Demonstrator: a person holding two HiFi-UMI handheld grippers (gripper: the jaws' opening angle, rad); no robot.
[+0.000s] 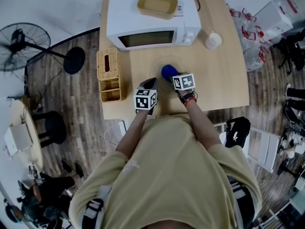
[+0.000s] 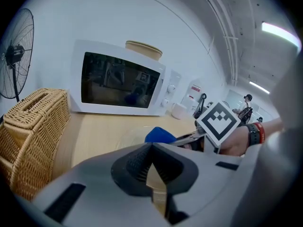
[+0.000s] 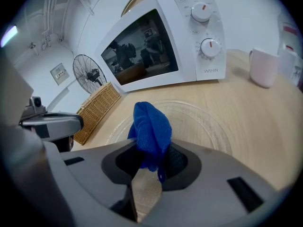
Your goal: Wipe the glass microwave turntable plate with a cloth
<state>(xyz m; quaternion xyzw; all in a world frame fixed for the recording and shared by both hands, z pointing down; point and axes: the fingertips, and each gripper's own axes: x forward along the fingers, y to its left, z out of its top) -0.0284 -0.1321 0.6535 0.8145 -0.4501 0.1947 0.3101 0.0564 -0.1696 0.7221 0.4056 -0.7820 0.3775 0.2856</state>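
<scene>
My right fingers (image 3: 176,161) clench the bunched blue cloth (image 3: 150,126) as a pad for rubbing the glass plate (image 3: 203,122), which lies on the table (image 3: 258,126) before the microwave (image 3: 189,37), while my left fingers (image 2: 135,164) are closed on nothing.

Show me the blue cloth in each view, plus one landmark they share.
Head view: blue cloth at picture centre, over the table, in front of the white microwave.
Left gripper view: blue cloth low centre, below the white microwave.
Right gripper view: blue cloth at centre, pinched in the right gripper jaws, over the glass plate.
Shared landmark: the white microwave, behind the cloth in all three.
</scene>
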